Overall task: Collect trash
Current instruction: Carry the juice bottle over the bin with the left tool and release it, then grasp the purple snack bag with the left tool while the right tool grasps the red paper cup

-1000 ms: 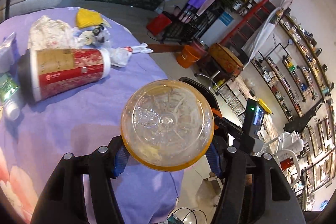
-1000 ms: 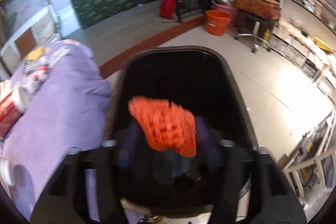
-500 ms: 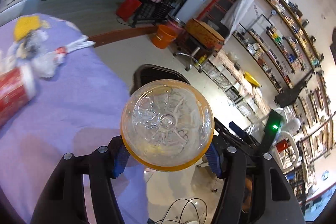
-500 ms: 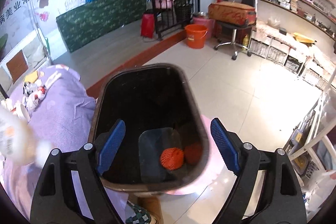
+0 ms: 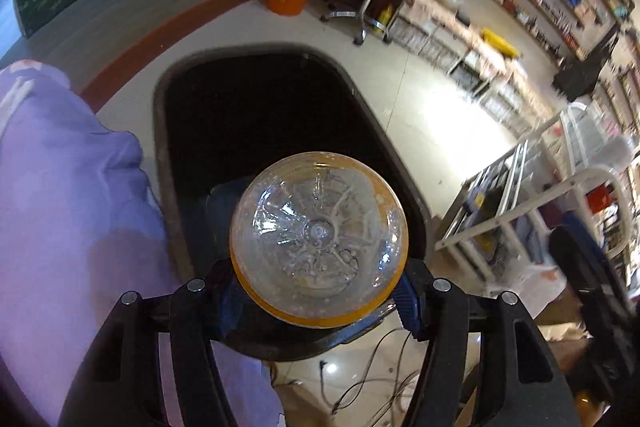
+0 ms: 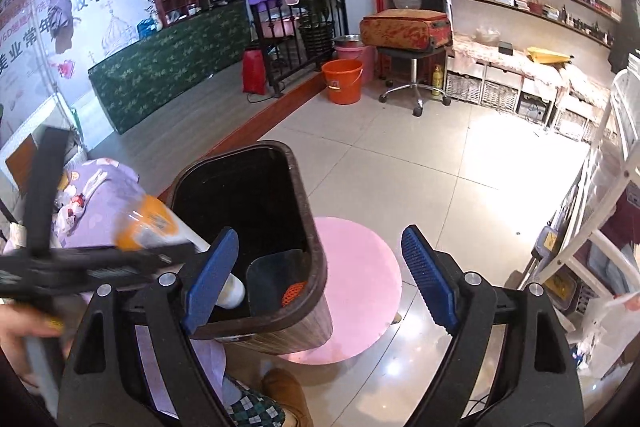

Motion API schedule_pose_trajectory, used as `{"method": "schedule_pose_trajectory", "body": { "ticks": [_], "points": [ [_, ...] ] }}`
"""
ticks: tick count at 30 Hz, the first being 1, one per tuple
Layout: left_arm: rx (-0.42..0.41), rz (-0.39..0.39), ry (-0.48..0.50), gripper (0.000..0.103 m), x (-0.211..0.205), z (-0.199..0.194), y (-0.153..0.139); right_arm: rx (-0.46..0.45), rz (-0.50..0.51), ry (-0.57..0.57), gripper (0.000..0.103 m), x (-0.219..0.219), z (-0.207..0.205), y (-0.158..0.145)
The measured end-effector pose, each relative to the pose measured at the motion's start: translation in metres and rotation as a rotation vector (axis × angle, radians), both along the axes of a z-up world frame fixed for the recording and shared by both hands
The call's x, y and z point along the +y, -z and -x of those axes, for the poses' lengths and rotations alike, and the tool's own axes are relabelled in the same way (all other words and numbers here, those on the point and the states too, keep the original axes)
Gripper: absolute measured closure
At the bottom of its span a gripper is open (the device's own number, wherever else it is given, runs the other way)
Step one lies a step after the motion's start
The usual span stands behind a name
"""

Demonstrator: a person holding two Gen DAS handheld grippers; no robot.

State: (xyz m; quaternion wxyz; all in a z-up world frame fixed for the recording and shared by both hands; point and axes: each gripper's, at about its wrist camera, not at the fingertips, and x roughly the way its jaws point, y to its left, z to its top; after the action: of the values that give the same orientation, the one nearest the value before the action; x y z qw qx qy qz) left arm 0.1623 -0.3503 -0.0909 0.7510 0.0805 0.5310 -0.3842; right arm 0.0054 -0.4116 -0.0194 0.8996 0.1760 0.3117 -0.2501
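Swung off the purple cloth (image 5: 68, 195) since a second ago, the left gripper (image 5: 318, 297) now hangs over the mouth of the bin (image 5: 168, 163), its blue pads clenched on the plastic bottle (image 5: 319, 241). Bottle: clear, ribbed, orange-banded, round base toward the lens, long axis running along the fingers and tilted cap-down into the dark, smooth-walled bin (orange mesh already at the bottom). Right gripper (image 6: 318, 277): released, empty, beside the bin.
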Motion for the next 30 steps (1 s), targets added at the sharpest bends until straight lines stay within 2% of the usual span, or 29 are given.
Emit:
{"method": "schedule_pose_trajectory", "body": {
  "ticks": [6,11,13,15,21,27,30],
  "points": [
    [0.002,-0.154,0.033,0.043,-0.025,-0.003,0.033,-0.014,-0.009,0.023,0.020,-0.003,0.008,0.000],
    [0.014,-0.184,0.058,0.042,-0.028,-0.004,0.040,-0.003,-0.027,0.017,0.020,-0.005,0.008,0.005],
    [-0.007,-0.179,0.066,0.038,-0.025,-0.003,0.037,-0.001,-0.026,0.015,0.020,-0.005,0.006,0.005],
    [-0.028,-0.163,0.058,0.028,-0.023,-0.004,0.032,-0.003,-0.027,0.012,0.020,-0.003,0.004,0.004],
    [-0.096,-0.055,0.010,0.017,0.005,0.002,0.005,-0.020,-0.022,0.003,0.015,0.001,0.000,-0.001],
    [-0.211,-0.015,-0.034,0.011,0.053,0.020,-0.018,-0.019,-0.026,-0.065,0.014,0.018,-0.015,0.001],
    [-0.229,-0.002,-0.093,0.010,0.082,0.027,-0.026,-0.009,-0.030,-0.143,0.013,0.034,-0.030,0.003]
  ]
}}
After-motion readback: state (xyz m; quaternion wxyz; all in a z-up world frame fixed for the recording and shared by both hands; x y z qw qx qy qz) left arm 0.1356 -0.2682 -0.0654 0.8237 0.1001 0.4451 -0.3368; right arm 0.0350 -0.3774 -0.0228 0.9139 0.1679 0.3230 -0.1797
